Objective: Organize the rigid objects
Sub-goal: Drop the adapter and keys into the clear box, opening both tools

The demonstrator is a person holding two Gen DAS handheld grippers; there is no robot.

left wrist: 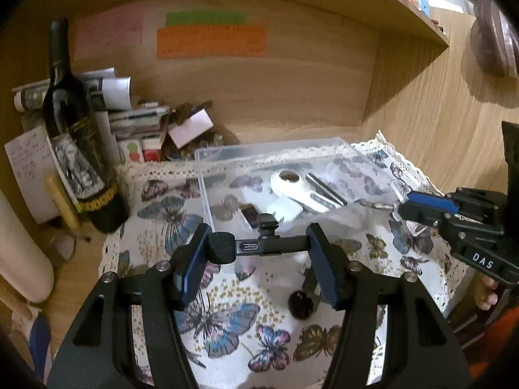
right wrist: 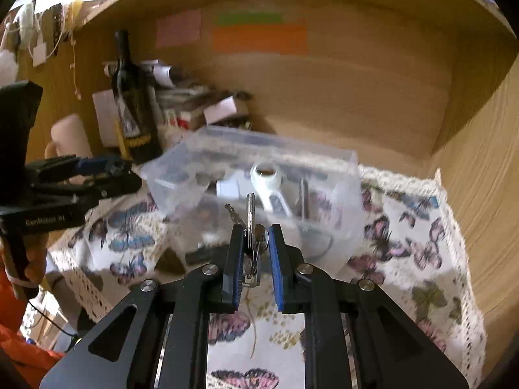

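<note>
My left gripper (left wrist: 258, 246) is shut on a black microphone bar with a foam tip and USB-C port (left wrist: 249, 244), held just in front of the clear plastic box (left wrist: 207, 191). The box holds a white opener-like tool (left wrist: 288, 183), a metal strip and small dark items. My right gripper (right wrist: 256, 243) is shut on a bunch of keys (right wrist: 249, 217), held over the box's near edge (right wrist: 353, 175). The right gripper also shows at the right of the left wrist view (left wrist: 421, 207). A small dark round object (left wrist: 300, 304) lies on the butterfly cloth (left wrist: 227, 321).
A dark wine bottle (left wrist: 74, 142) stands at the left beside paper rolls, notes and small boxes (left wrist: 142, 120). The wooden back wall carries coloured sticky notes (left wrist: 212, 42). A wooden side wall (right wrist: 480, 194) closes the right. A pale cylinder (left wrist: 22, 259) lies at far left.
</note>
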